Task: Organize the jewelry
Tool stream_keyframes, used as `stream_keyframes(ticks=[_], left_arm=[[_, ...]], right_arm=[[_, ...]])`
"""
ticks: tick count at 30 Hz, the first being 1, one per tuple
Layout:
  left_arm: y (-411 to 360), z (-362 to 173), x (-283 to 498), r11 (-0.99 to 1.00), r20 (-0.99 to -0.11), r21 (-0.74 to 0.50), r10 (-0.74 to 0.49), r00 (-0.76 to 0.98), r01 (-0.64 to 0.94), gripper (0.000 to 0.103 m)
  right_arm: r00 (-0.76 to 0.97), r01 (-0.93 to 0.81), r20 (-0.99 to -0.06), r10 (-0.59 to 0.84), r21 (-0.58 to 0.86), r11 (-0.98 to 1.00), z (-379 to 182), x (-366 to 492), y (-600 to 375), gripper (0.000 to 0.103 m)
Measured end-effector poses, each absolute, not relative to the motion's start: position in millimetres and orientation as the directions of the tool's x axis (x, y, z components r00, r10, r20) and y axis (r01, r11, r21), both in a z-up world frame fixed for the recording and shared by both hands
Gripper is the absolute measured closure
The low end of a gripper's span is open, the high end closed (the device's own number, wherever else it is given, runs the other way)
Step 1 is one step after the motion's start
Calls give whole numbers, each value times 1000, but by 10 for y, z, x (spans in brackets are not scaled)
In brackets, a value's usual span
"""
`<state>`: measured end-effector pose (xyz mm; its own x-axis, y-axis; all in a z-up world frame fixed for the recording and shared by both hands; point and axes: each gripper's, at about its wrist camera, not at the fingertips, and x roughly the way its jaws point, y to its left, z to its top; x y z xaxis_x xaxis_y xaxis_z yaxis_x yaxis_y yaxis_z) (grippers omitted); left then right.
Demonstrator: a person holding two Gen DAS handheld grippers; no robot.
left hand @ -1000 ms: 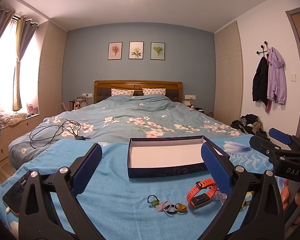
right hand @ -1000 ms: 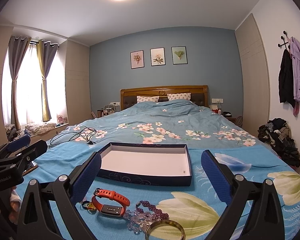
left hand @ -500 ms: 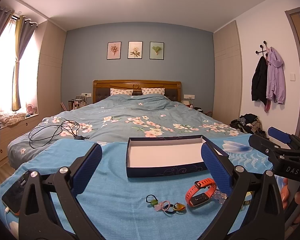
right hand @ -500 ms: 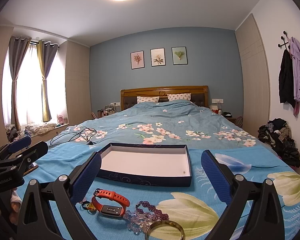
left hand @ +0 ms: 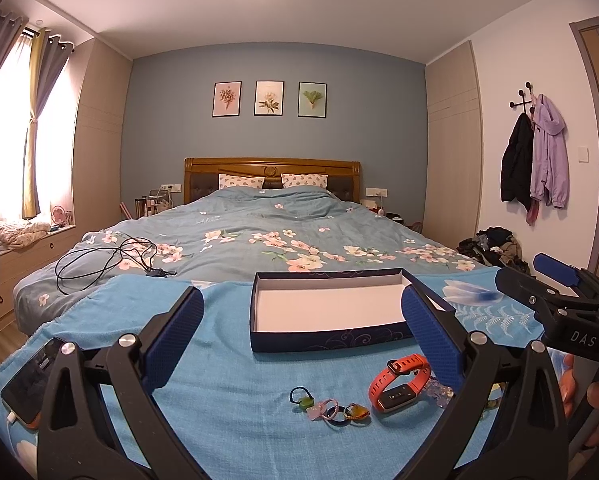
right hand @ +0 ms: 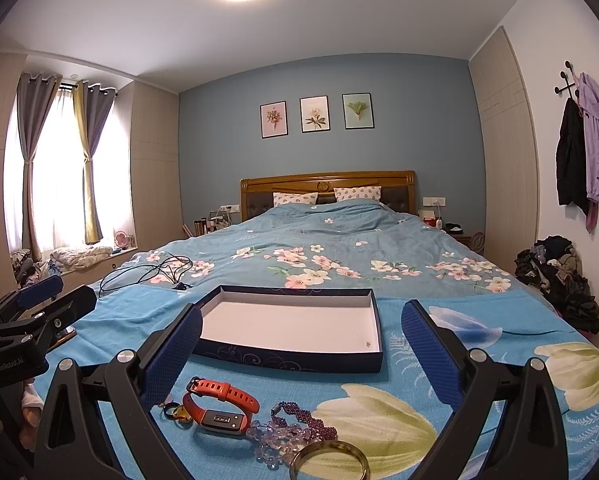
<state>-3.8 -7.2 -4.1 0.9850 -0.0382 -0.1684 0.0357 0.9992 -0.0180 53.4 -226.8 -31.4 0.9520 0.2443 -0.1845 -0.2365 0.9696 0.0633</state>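
A shallow dark-blue box with a white inside lies open and empty on the blue blanket; it also shows in the right wrist view. In front of it lie an orange watch band, small coloured hair ties, a purple bead bracelet, clear beads and a gold bangle. My left gripper is open and empty above the hair ties. My right gripper is open and empty above the bracelets.
A phone on a charger lies at the blanket's left edge. A black cable lies coiled on the floral quilt behind. A clothes pile sits on the floor at right. The bed's headboard stands at the far wall.
Both grippers have barely moved; the left view has drifted slightly. Nothing was picked up or let go.
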Motion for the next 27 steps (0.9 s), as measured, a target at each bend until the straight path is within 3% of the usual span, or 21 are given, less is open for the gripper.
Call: stream_keyframes(ticks=[27], left_arm=[[-100,-86,-56,999,-181,-23,-49,982,46,6]], right_arm=[[951,-236,-189,246,73,969,-345,548,-2280,7]])
